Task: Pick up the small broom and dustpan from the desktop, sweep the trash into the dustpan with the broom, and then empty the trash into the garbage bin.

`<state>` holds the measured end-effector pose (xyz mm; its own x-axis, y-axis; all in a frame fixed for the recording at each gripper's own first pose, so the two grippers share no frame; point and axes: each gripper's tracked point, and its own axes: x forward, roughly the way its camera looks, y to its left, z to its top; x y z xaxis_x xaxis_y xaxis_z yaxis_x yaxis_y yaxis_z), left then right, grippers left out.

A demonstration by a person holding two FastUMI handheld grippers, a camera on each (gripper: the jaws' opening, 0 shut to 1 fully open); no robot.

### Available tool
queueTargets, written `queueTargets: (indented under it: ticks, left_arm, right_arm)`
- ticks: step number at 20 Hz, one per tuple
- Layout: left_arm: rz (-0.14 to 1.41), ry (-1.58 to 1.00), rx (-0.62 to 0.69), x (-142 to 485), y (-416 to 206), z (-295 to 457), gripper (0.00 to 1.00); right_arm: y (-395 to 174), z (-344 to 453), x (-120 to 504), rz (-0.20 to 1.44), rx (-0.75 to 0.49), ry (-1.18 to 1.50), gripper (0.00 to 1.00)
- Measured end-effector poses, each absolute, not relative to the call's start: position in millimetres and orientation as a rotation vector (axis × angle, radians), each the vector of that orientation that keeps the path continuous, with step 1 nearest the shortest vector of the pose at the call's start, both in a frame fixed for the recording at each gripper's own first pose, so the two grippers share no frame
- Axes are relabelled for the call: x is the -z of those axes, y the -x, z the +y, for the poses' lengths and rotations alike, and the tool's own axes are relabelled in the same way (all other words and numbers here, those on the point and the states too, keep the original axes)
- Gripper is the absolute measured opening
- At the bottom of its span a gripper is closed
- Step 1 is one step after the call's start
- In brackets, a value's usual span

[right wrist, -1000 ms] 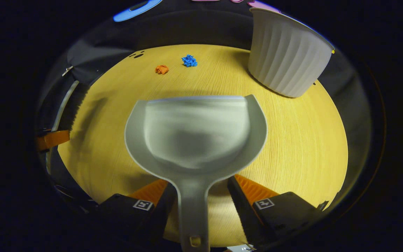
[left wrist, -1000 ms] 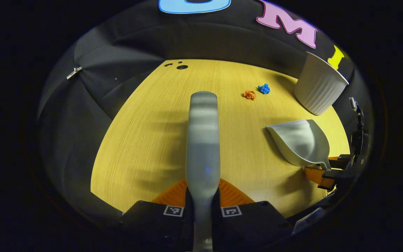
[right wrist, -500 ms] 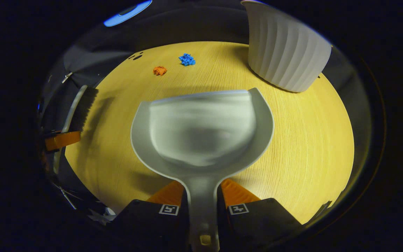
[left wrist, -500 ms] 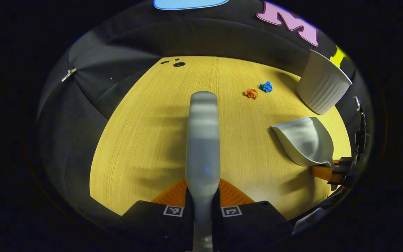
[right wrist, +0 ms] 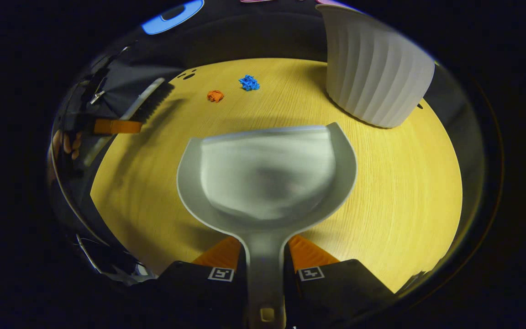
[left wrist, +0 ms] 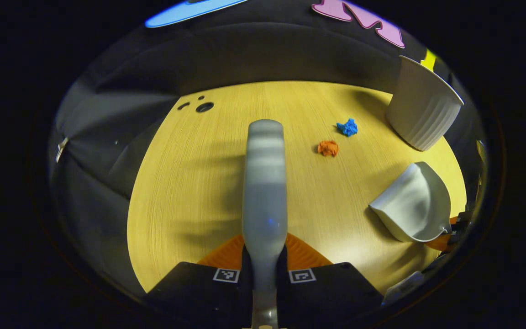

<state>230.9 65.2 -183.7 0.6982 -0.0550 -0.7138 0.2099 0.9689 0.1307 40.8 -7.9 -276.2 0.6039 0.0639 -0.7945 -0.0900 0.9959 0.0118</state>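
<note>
My left gripper [left wrist: 264, 256] is clamped on the broom [left wrist: 264, 183], both fingers pressing its handle, and the broom reaches out ahead of me above the wooden desktop [left wrist: 190, 183]. My right gripper [right wrist: 265, 260] is clamped on the handle of the dustpan [right wrist: 265, 178], whose open mouth faces the far edge of the desktop. In the left gripper view the dustpan [left wrist: 411, 203] hangs near the right edge. The orange scrap [left wrist: 328, 148] and the blue scrap [left wrist: 348, 127] lie near each other but apart, towards the far edge. The white ribbed garbage bin [left wrist: 423, 112] stands in the far right corner, beyond the dustpan. In the right gripper view the broom's bristles [right wrist: 153, 101] show by the left edge.
</note>
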Motion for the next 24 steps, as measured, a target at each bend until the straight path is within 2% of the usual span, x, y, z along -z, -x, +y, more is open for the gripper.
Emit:
queueTargets:
  ticks: [6, 11, 16, 17, 20, 24]
  left_arm:
    - [0.788, -0.426, 0.254, 178.4, -310.0, 41.5, 0.25]
    - [0.762, -0.651, 0.373, 181.8, -358.6, 12.0, 0.25]
    - [0.749, -0.764, 0.494, 185.2, -370.5, -19.9, 0.27]
    - [0.754, -0.783, 0.523, 188.1, -369.0, -26.2, 0.24]
    - [0.763, -0.84, 0.607, 191.6, -362.5, -41.4, 0.27]
    - [0.775, -0.895, 0.724, 197.6, -339.3, -64.9, 0.27]
  right_arm:
    - [-46.2, -27.4, 252.2, 0.888, -0.082, 0.052, 0.36]
    - [-38.8, -43.4, 261.5, 0.911, -0.102, 0.163, 0.36]
    - [-22.3, -38.1, 270.3, 0.941, -0.126, 0.16, 0.36]
    - [-19.8, -36.9, 272.0, 0.945, -0.132, 0.153, 0.36]
    - [-15.1, -32.6, 269.0, 0.95, -0.136, 0.135, 0.36]
    - [-15.9, -30.9, 268.8, 0.95, -0.146, 0.142, 0.36]
